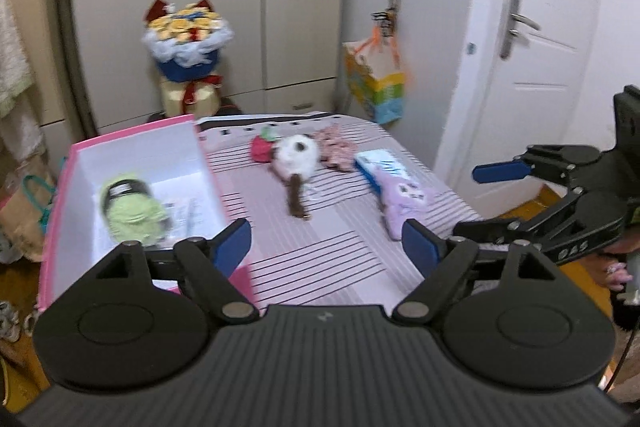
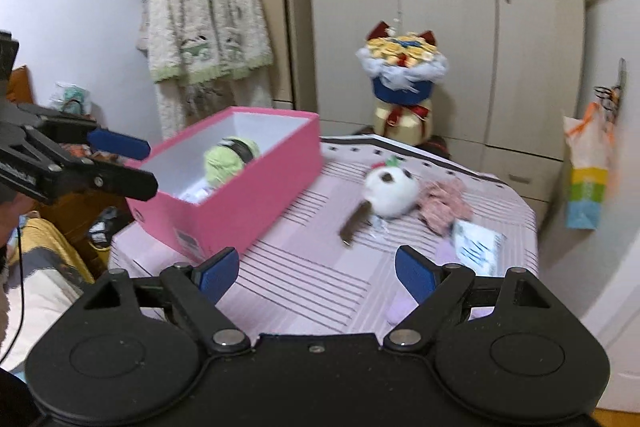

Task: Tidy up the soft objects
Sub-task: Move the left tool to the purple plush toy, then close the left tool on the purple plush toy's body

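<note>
Soft toys lie spread out on a desk [image 1: 320, 251] with a pink striped cloth over it. One is a round white fluffy toy [image 1: 296, 155] with a dark patch on top and a long brown tail that points toward the camera. Just behind it, touching it, sits a red strawberry toy [image 1: 261, 149] with a green top. Right beside the white toy on the other side is a crumpled pink cloth thing [image 1: 336, 149] with a small pattern. Nearer to the edge lies a flat purple plush [image 1: 404, 201] with a little face on it, and a blue and white packet [image 1: 376, 165] touches its far end.

At the left side of the desk stands a pink box [image 1: 132, 143], white inside and open at the top. A green plush [image 1: 132, 213] with a dark band lies in it, on some papers.

The left hand-held gripper [image 1: 326, 251] hangs over the near part of the desk by the box — its blue pads are wide apart and hold nothing. The right hand-held gripper [image 2: 316, 273] is also spread wide and empty, over the striped cloth just in front of the purple plush.
</note>
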{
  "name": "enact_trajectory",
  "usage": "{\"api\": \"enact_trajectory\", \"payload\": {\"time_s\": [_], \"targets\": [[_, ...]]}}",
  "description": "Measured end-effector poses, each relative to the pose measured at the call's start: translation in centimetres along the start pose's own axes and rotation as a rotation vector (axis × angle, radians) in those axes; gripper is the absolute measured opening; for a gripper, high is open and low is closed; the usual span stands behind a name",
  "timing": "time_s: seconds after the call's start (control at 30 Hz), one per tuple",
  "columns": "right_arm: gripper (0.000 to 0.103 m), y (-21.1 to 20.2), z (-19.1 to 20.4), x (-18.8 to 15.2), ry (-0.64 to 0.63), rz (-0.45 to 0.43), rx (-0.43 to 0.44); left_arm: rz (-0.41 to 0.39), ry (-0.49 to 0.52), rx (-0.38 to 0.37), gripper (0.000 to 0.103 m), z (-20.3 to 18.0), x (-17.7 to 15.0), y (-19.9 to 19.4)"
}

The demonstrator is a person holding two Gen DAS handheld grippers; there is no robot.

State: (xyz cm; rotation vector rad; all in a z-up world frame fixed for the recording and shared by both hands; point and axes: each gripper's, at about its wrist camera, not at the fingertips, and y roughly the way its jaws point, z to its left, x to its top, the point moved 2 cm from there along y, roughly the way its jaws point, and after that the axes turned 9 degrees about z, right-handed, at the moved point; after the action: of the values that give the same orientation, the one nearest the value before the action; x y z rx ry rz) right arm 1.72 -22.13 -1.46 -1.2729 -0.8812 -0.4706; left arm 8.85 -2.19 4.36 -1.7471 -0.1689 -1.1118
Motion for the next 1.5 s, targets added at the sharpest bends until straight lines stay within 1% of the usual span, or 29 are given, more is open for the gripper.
{"api": "enact_trajectory", "payload": {"time_s": [0.1,0.17,0.23,0.33,0.37,0.43,0.5,0.57,0.63,0.77,0.87,0.9,0.97,1.03,1.07,1.13,1.2,1.3,1.33,1.37,1.43,1.5], "targets": [[0.088,0.1,-0.8,-1.3,0.033,-0.008,-0.038,0.003,0.010,-0.046,0.088,-1.4,0.2,1.4],[0.088,0.2,-1.4,-2.3,0.051,-0.013,-0.053,0.000,0.017,-0.073,0.092,-2.1,0.5,2.5],[0.088,0.6,-2.1,-3.2,0.071,-0.024,-0.065,-0.009,0.018,-0.089,0.093,-2.7,0.6,3.8],[0.089,1.9,-3.1,-4.6,0.112,-0.031,-0.082,-0.012,0.054,-0.104,0.093,-3.6,0.8,6.2],[0.090,2.4,-3.4,-5.1,0.126,-0.035,-0.090,-0.034,0.060,-0.100,0.093,-3.8,0.8,7.0],[0.090,3.8,-4.2,-6.0,0.159,-0.045,-0.113,-0.089,0.081,-0.061,0.093,-4.4,0.9,8.7],[0.090,5.0,-4.8,-6.5,0.178,-0.061,-0.136,-0.102,0.099,-0.050,0.093,-4.9,1.1,10.6],[0.090,6.3,-5.2,-6.9,0.185,-0.079,-0.158,-0.095,0.089,-0.074,0.093,-5.1,1.5,12.3],[0.090,7.5,-5.4,-7.1,0.174,-0.097,-0.179,-0.062,0.067,-0.126,0.093,-5.1,1.9,14.3],[0.090,10.0,-5.3,-7.1,0.140,-0.099,-0.217,-0.006,0.001,-0.220,0.091,-4.9,2.2,17.9],[0.090,11.6,-5.4,-7.0,0.137,-0.095,-0.259,0.010,-0.040,-0.232,0.089,-4.7,2.3,20.4],[0.090,11.9,-5.6,-7.0,0.149,-0.095,-0.258,0.014,-0.047,-0.236,0.087,-4.6,2.3,21.1],[0.089,12.6,-6.2,-7.0,0.198,-0.095,-0.245,0.019,-0.071,-0.243,0.079,-4.5,2.4,22.2],[0.089,13.0,-7.0,-7.0,0.254,-0.087,-0.238,0.031,-0.095,-0.238,0.073,-4.4,2.8,23.3],[0.089,13.2,-7.5,-6.9,0.291,-0.081,-0.225,0.044,-0.101,-0.240,0.067,-4.4,2.9,23.9],[0.090,13.4,-8.4,-6.9,0.369,-0.069,-0.167,0.083,-0.109,-0.246,0.062,-4.5,3.2,25.0],[0.090,13.4,-8.7,-6.8,0.405,-0.083,-0.156,0.129,-0.116,-0.252,0.054,-4.5,3.2,26.0],[0.090,13.9,-8.5,-6.8,0.410,-0.086,-0.177,0.162,-0.136,-0.301,0.043,-4.2,3.0,26.4],[0.089,14.0,-8.3,-6.9,0.399,-0.087,-0.192,0.170,-0.141,-0.315,0.037,-4.2,3.0,26.4],[0.087,14.2,-8.0,-6.9,0.383,-0.089,-0.214,0.176,-0.139,-0.326,0.036,-4.3,2.9,26.4],[0.084,14.4,-7.3,-7.2,0.345,-0.092,-0.252,0.181,-0.137,-0.312,0.035,-4.4,2.6,26.4],[0.079,14.3,-6.9,-7.3,0.324,-0.094,-0.277,0.182,-0.164,-0.319,0.034,-4.1,2.4,26.4]]}}
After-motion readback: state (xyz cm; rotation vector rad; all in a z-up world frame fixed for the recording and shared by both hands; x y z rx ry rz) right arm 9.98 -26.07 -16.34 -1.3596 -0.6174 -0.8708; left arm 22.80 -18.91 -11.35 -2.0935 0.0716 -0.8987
